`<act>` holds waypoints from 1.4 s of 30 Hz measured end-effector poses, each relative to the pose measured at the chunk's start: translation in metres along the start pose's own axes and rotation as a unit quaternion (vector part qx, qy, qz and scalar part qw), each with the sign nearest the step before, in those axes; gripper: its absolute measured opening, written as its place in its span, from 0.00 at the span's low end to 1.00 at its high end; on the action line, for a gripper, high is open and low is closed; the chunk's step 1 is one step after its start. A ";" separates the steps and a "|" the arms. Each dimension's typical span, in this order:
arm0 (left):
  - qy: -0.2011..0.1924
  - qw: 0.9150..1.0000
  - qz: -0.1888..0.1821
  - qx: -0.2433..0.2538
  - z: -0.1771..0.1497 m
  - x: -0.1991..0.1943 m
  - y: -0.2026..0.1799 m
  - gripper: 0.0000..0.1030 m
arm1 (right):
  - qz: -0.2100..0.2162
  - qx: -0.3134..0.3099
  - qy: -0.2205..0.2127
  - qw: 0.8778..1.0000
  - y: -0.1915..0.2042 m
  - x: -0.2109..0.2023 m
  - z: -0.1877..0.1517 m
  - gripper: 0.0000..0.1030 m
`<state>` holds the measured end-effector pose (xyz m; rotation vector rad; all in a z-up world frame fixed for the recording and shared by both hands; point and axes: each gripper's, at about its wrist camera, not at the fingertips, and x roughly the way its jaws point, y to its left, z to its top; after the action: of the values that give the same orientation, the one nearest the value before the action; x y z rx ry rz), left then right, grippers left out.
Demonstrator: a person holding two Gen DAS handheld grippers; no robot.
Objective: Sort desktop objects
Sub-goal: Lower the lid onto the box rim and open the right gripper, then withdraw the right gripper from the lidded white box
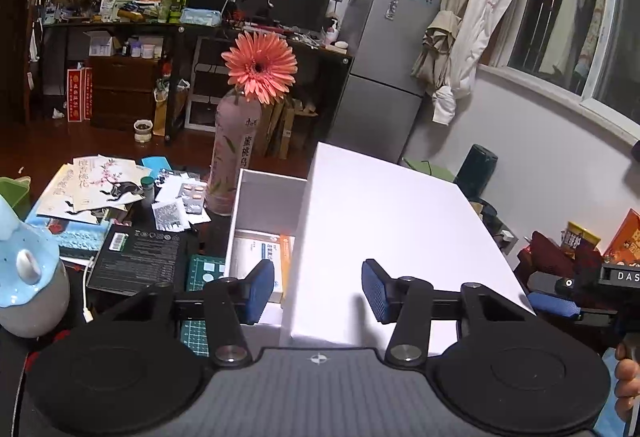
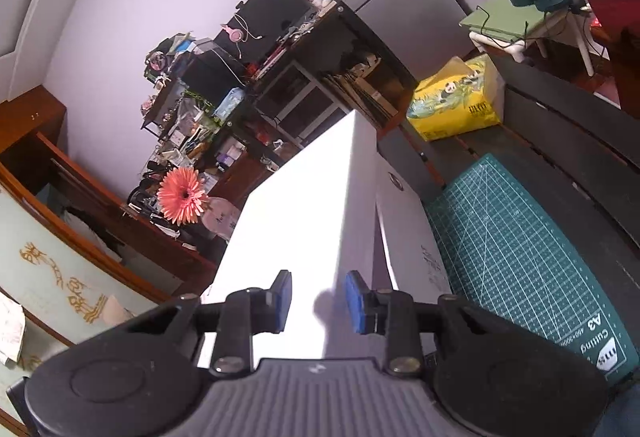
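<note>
Seemingly I'm closing the white cardboard lid [image 1: 380,217], half off its open box right of the pink flower bottle [image 1: 230,157]: left tongs [image 1: 318,289] spread astride its edge, right tongs [image 2: 318,301] narrow, grip untellable; next, seat it squarely.

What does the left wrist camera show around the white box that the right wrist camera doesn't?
Only the left wrist view: the open white box interior holding an orange-and-white medicine carton, the black flat carton, the pale blue ceramic figurine and the scattered printed papers.
Only the right wrist view: the yellow panda-print package and most of the green A3 cutting mat.
Both: the white lid panel, the orange gerbera flower and the silver fridge.
</note>
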<state>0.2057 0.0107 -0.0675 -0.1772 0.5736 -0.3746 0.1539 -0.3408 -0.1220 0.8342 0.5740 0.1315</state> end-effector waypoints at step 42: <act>0.055 0.996 -0.006 0.076 -0.024 -0.013 -0.043 0.52 | 0.020 -0.025 -0.011 0.999 -0.007 0.049 0.032 0.30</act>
<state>0.1698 -0.0250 -0.0692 -0.0135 0.6506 -0.4398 0.2116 -0.3505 -0.1311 0.7973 0.5323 0.1718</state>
